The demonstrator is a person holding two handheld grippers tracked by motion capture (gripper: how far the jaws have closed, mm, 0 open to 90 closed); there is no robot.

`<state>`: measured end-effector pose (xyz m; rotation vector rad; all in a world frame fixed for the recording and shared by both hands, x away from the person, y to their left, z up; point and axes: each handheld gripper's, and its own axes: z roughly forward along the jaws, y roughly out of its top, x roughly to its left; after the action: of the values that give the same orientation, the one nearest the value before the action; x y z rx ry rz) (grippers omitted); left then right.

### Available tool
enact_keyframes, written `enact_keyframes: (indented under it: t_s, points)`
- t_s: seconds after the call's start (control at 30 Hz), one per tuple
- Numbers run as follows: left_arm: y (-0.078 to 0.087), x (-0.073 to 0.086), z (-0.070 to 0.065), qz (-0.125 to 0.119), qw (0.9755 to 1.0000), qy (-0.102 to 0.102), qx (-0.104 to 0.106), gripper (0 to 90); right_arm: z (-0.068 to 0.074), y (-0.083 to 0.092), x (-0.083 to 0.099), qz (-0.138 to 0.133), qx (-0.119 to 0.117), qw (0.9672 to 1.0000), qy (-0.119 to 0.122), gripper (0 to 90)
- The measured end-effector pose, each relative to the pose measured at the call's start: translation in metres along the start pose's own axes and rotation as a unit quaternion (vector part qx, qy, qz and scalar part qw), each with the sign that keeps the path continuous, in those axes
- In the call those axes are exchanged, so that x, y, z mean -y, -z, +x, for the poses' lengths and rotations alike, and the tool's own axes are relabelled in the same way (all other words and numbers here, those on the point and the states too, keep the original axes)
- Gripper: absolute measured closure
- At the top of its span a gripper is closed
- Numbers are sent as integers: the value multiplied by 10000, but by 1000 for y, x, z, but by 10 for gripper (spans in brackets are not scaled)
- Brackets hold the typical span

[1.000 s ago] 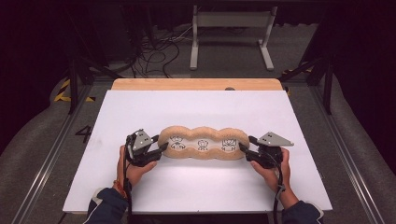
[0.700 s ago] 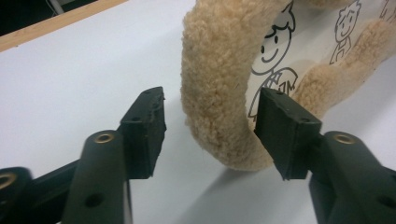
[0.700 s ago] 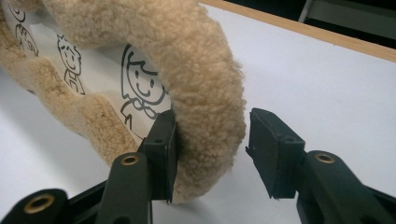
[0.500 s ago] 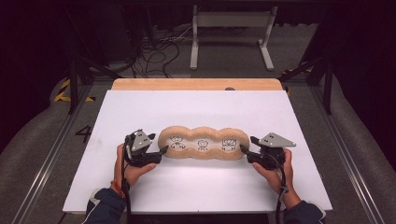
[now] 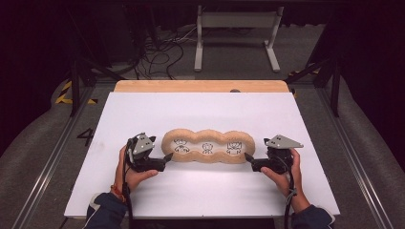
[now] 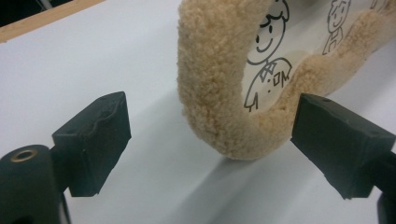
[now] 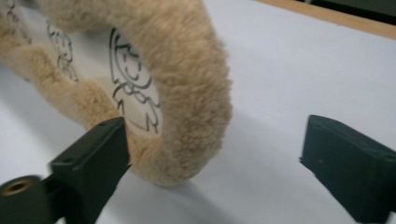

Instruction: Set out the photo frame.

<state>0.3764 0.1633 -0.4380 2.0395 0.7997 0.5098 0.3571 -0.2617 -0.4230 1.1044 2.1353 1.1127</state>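
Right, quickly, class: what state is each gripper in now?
Left gripper: open, holding nothing; its jaws just opened off the fleecy mat.
Right gripper: likewise.

Fuzzy fleece cushion (image 5: 208, 160), smooth matt white board (image 5: 200, 114)

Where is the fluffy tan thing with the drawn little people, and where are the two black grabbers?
Fluffy tan lobed plush frame (image 5: 208, 138): high view, its upper fleecy rim.
Left black two-jaw gripper (image 6: 208, 142): left gripper view, midway between its jaws.
Right black two-jaw gripper (image 7: 215, 163): right gripper view, midway between its jaws.
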Motion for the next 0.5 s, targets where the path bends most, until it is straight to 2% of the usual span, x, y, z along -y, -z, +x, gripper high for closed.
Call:
enact_keyframes:
  t_s: [0.1, 0.23, 0.4, 0.5]
  points:
    - [-1, 0, -1, 67, 9999, -116, 17, 68, 1, -1, 0, 12, -1, 10000, 41, 61]
    - [-1, 0, -2, 94, 9999, -119, -31, 62, 1, -2, 1, 63, 46, 10000, 57, 70]
    - [0, 1, -2, 107, 9998, -150, 17, 62, 1, -2, 1, 109, 38, 9999, 98, 98]
    - [0, 2, -3, 125, 9998, -181, 15, 63, 2, -3, 1, 204, 94, 9994, 275, 121]
